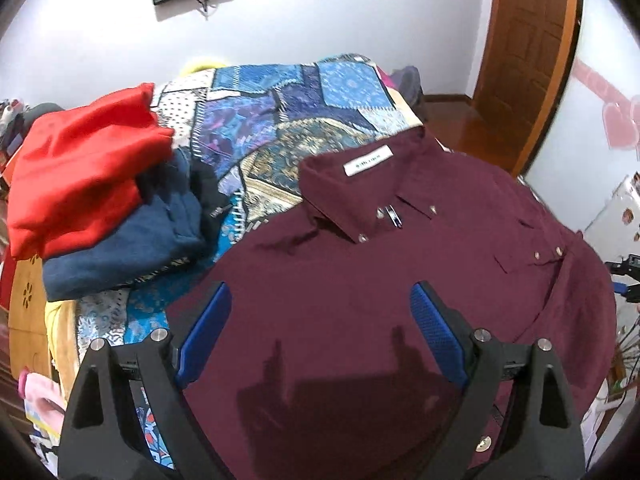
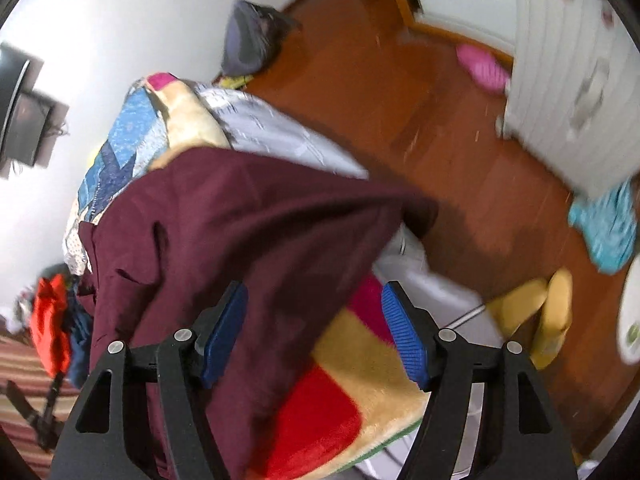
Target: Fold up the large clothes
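1. The maroon shirt (image 1: 360,280) lies spread on the bed, collar at twelve o'clock from the left tongs (image 1: 320,322), its front filling the space beneath and between their two blue pads.
2. The left tongs stand spread wide above the cloth; nothing is pinched, and their shadow falls on the fabric at six o'clock.
3. The right tongs (image 2: 316,332) are also spread, with no cloth pressed between the pads. The shirt's edge (image 2: 248,240) drapes from ten o'clock down across the left pad, while the right pad hangs over the fleece blanket (image 2: 360,360).
4. The shirt is a smooth woven fabric, button-down collar with small pale buttons, a white rectangular label (image 1: 367,161) inside the neck and a flapped chest pocket at three o'clock.
5. Under it lies a patchwork bedspread (image 1: 280,120) in blues and golds, its printed panels angular.
6. At nine to ten o'clock from the left tongs sits a stack of folded clothes: a red garment (image 1: 80,168), soft and thick, over a navy one (image 1: 132,252).
7. The blanket by the right tongs is plush, in red, cream and magenta blocks; the wooden floor (image 2: 400,100) is glossy and blurred.
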The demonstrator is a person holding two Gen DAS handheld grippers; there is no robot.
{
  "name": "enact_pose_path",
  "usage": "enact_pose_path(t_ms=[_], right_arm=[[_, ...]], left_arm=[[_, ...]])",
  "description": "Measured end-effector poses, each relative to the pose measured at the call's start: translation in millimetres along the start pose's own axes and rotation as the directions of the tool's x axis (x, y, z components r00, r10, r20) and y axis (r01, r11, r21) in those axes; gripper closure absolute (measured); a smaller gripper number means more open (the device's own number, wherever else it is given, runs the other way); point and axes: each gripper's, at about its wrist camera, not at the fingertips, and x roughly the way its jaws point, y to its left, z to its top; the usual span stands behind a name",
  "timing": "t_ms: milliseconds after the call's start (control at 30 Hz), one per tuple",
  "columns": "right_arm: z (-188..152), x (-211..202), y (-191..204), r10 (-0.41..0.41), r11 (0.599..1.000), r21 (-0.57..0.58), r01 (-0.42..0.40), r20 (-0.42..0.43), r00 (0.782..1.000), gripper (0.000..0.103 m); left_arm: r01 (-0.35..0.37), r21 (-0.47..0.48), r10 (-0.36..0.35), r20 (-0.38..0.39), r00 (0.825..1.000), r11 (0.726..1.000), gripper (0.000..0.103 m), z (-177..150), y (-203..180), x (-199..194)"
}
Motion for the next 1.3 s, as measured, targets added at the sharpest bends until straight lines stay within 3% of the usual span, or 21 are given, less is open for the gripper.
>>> enact_pose_path(t_ms=[67, 233, 400, 500, 567, 633, 733, 833, 867, 967, 1033, 1133, 1200, 1233, 1267, 1300], right_arm=[[0, 12, -6, 0.031, 0.999, 0.036, -0.030, -0.036, 0.999, 0.036], [16, 28, -8, 0.114, 0.988, 0.108, -0.110, -0.028, 0.993, 0.035], [27, 47, -19, 0.140, 0.974, 0.184, -0.134, -0.019, 0.990, 0.038], [29, 49, -24, 0.141, 0.968, 0.210, -0.139, 0.006, 0.990, 0.059], [30, 46, -20, 0.120, 0.972, 0.201, -0.125, 0.033, 0.992, 0.084], [31, 40, -14, 0.088, 0.981, 0.170, -0.096, 0.056, 0.995, 0.093], [29, 16, 4, 0.079, 0.991, 0.097, -0.091, 0.126, 0.989, 0.097], [27, -16, 26, 0.170, 0.984, 0.019, -0.177, 0.199, 0.965, 0.101], [26, -38, 45, 0.215, 0.977, -0.040, -0.211, 0.238, 0.947, 0.101], [20, -83, 98, 0.270, 0.951, -0.232, -0.204, 0.304, 0.914, 0.101], [13, -100, 127, 0.249, 0.939, -0.314, -0.142, 0.333, 0.909, 0.101], [5, -103, 143, 0.230, 0.929, -0.350, -0.118, 0.299, 0.926, 0.098], [1, -94, 136, 0.214, 0.935, -0.334, -0.120, 0.262, 0.941, 0.081], [-1, -87, 127, 0.196, 0.944, -0.308, -0.116, 0.245, 0.949, 0.057], [-4, -83, 120, 0.184, 0.951, -0.288, -0.110, 0.241, 0.953, 0.040], [-7, -77, 107, 0.160, 0.963, -0.252, -0.098, 0.243, 0.957, 0.040]], left_arm=[[-0.001, 0.007, 0.001, -0.011, 1.000, 1.000, 0.012, -2, -4, 3], [-0.002, -0.013, 0.002, -0.022, 1.000, 1.000, 0.012, -5, -3, 6], [-0.003, -0.049, 0.002, -0.031, 1.000, 0.999, 0.012, -7, 4, 7], [-0.014, -0.054, 0.012, -0.036, 0.999, 0.998, 0.012, -9, 6, 8], [-0.023, -0.056, 0.021, -0.037, 0.999, 0.998, 0.012, -10, 8, 9], [-0.021, -0.065, 0.018, -0.036, 0.999, 0.998, 0.012, -11, 11, 8], [-0.017, -0.074, 0.015, -0.029, 0.999, 0.997, 0.012, -12, 15, 6], [-0.021, -0.073, 0.019, -0.024, 1.000, 0.997, 0.012, -12, 16, 5], [-0.021, -0.071, 0.019, -0.021, 1.000, 0.997, 0.012, -12, 17, 5], [-0.010, -0.072, 0.009, -0.013, 1.000, 0.997, 0.012, -14, 18, 3], [-0.003, -0.074, 0.003, -0.009, 1.000, 0.997, 0.012, -15, 18, 2], [0.010, -0.068, -0.010, -0.003, 1.000, 0.998, 0.012, -18, 18, -1], [0.011, -0.057, -0.011, 0.000, 1.000, 0.998, 0.012, -20, 18, -2], [0.008, -0.050, -0.008, 0.000, 1.000, 0.999, 0.012, -22, 18, -2], [0.006, -0.044, -0.006, -0.001, 1.000, 0.999, 0.012, -22, 18, -2], [0.003, -0.039, -0.003, -0.002, 1.000, 0.999, 0.012, -23, 18, -2]])
